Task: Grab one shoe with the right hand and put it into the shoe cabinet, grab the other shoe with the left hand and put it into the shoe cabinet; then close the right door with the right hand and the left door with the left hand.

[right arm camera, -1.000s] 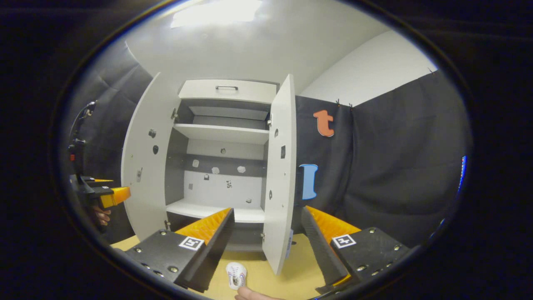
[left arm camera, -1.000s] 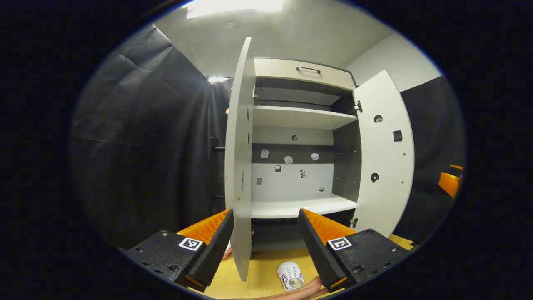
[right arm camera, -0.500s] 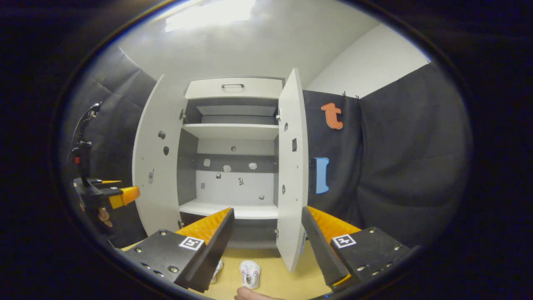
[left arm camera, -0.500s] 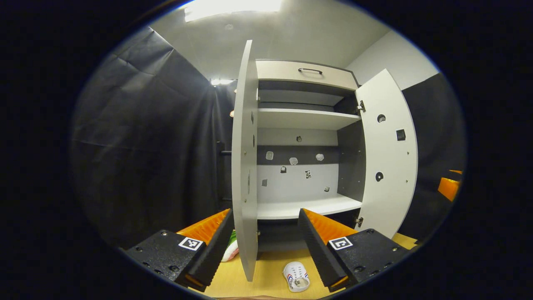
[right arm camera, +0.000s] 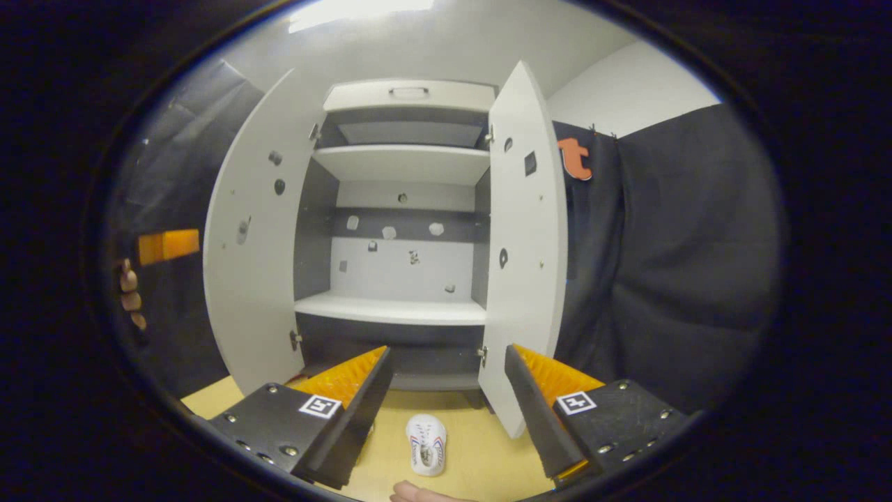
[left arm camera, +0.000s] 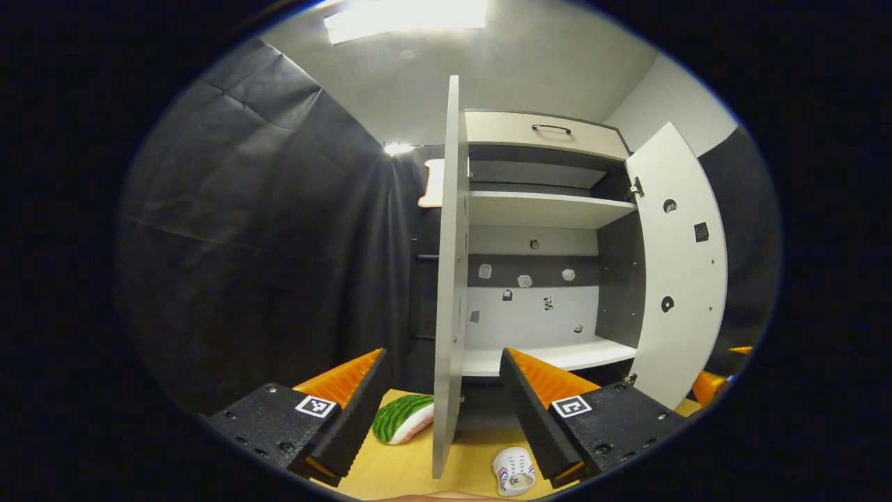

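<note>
Right gripper (right arm camera: 442, 397): fingers spread, empty.
White shoe (right arm camera: 426, 454): just below, lengthwise between them.
Left gripper (left arm camera: 442, 401): spread, empty.

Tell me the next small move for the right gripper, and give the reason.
Probably lower the right gripper onto the white shoe and shut on it. Its jaws stand open and hold nothing, the shoe lies on the floor just ahead between its fingers, and the shoe cabinet has both doors open with a bare lower shelf.
</note>
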Tool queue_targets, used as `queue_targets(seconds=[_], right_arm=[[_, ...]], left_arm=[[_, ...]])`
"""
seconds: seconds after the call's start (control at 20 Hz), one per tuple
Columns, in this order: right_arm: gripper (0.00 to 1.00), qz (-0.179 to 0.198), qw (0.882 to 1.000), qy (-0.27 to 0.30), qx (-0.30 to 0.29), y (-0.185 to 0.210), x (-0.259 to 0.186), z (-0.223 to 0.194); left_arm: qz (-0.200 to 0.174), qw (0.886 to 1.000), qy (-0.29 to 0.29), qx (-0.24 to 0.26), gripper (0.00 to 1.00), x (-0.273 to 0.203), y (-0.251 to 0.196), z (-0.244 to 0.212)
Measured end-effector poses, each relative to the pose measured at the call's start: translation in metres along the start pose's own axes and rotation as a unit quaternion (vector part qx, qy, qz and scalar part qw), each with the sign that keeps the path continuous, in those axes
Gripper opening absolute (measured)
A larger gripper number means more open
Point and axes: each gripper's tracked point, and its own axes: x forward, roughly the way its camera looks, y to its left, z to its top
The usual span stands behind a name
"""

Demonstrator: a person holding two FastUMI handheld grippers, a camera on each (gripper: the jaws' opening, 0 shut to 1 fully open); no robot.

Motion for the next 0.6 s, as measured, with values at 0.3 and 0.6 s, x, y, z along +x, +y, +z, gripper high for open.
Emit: queue_targets(seconds=[0.3,0.6], right_arm=[[0.95,0.028,0.998,0.060,-0.008,0.030,0.050,-0.101],[0.98,0.018,0.989,0.147,-0.010,0.044,0.080,-0.208]], left_arm=[[-0.015,1.000,0.004,-0.005,0.96,-0.012,-0.006,-0.016],[-0.033,0.999,-0.014,0.005,0.96,-0.029,-0.010,-0.018]])
